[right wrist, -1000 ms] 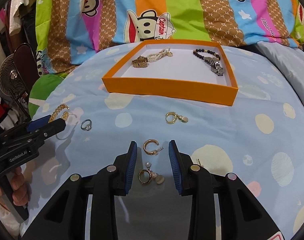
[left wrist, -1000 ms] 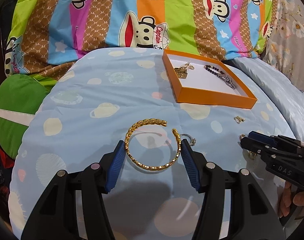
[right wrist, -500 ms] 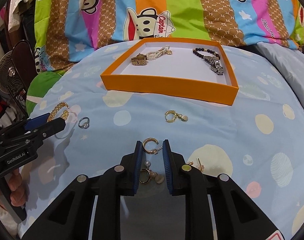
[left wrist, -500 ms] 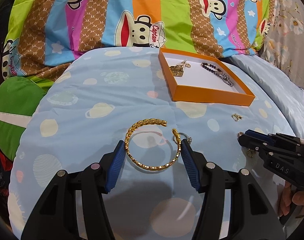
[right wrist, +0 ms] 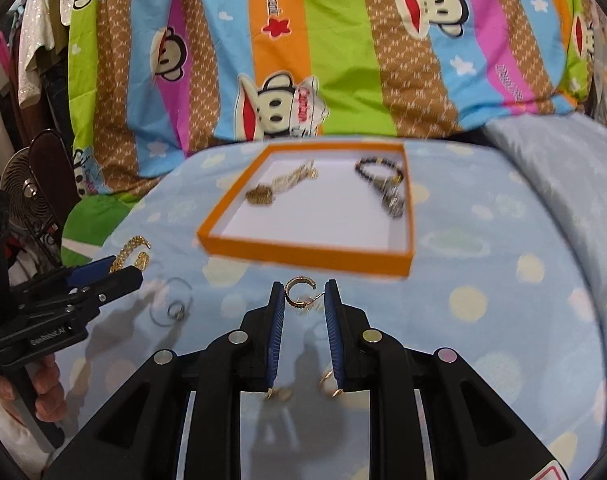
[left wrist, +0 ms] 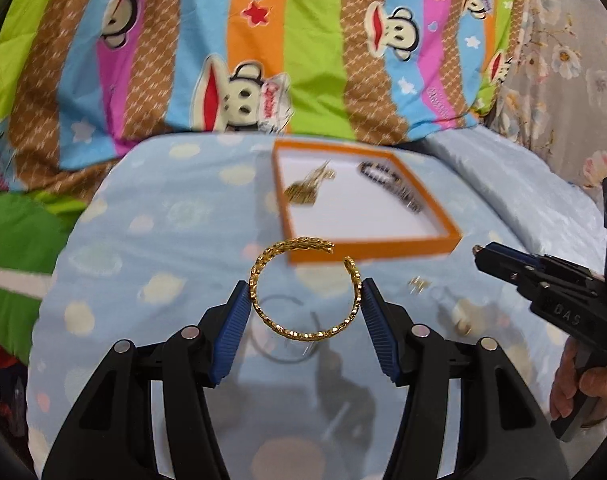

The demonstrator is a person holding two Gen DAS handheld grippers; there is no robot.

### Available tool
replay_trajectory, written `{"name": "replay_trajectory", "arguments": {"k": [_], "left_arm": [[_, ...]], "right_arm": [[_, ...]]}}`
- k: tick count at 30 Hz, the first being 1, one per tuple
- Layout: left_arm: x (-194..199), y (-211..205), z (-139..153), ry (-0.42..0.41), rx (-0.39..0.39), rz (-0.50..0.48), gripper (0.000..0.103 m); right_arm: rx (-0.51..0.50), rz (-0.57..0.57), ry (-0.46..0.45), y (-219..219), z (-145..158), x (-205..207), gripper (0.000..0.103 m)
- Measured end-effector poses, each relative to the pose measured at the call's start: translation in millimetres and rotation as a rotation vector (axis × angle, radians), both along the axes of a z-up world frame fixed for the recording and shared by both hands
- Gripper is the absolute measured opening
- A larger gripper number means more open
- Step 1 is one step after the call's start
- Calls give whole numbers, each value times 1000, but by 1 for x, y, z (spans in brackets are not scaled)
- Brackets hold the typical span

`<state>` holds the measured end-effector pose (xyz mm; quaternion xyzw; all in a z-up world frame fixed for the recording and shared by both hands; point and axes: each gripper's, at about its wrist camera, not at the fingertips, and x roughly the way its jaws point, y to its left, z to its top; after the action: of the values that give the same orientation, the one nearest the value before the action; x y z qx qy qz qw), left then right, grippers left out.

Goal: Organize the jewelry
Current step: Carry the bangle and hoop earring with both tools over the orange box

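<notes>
- The left gripper is spread wide, its blue pads pressing both sides of the gold bangle, which hangs above its own shadow on the blue spotted cover.
- The right gripper is nearly closed, pinching a small gold hoop earring off the cover.
- The orange tray lies just beyond, holding a gold-and-pearl piece and a dark beaded bracelet.
- A silver ring and more earrings remain on the cover.
- A second ago both pieces lay flat on the cover and the right fingers stood wider; now each is lifted.
</notes>
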<state>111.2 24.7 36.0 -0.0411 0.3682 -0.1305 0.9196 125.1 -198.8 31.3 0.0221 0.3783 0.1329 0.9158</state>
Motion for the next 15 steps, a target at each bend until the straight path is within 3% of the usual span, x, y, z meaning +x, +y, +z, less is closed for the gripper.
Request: {"name": "replay_trajectory", "arguments": {"k": [5, 10, 15], "left_arm": [[48, -37, 16, -28, 8, -50, 55], [92, -57, -8, 5, 4, -47, 55], [107, -62, -30, 15, 22, -37, 55]], "right_arm": [[35, -42, 2, -15, 7, 49, 19], [85, -77, 49, -23, -19, 88, 19], [86, -82, 80, -23, -41, 105, 19]]}}
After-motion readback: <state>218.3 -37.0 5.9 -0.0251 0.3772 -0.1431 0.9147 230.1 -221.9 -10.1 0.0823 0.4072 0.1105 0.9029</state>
